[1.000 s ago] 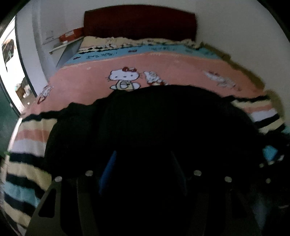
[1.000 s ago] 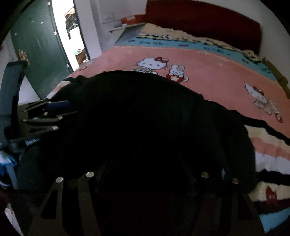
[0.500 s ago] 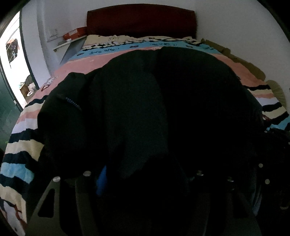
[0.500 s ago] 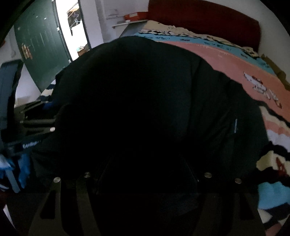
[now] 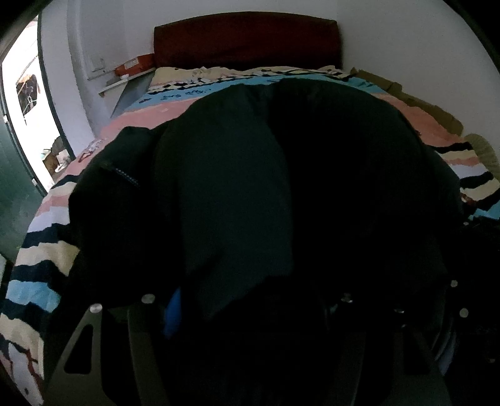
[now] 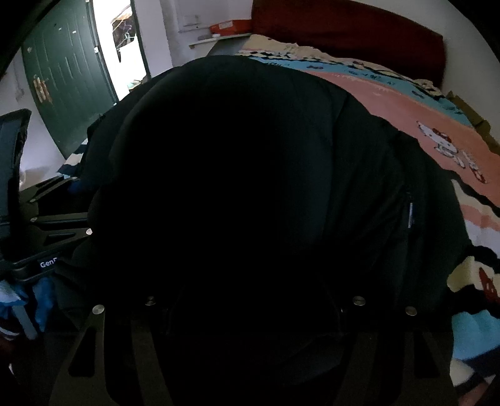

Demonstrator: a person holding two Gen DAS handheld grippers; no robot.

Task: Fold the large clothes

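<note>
The black jacket fills the middle of both wrist views, a big dark mound of padded cloth raised over the near end of the bed and draped back over both tools. From the left side, a fold runs down its middle and a short stretch of zipper shows on the left flap; from the right side, a pale zipper pull sits on the right-hand panel. The left gripper points forward toward the headboard with the cloth lying over its fingers; only a blue finger pad peeks out at the left, and I cannot tell whether it is clenched or released. The right gripper points the same way, level and low, and its fingers are wholly buried in the dark fabric, so its grip is equally unclear. In the right view the left tool's black frame juts in at the left edge beside the jacket. Around the garment lies the pink cartoon-cat blanket with striped borders. Beyond the bed's left corner stands a green door next to a bright doorway, and a small shelf holding an orange box sits beside the headboard.
</note>
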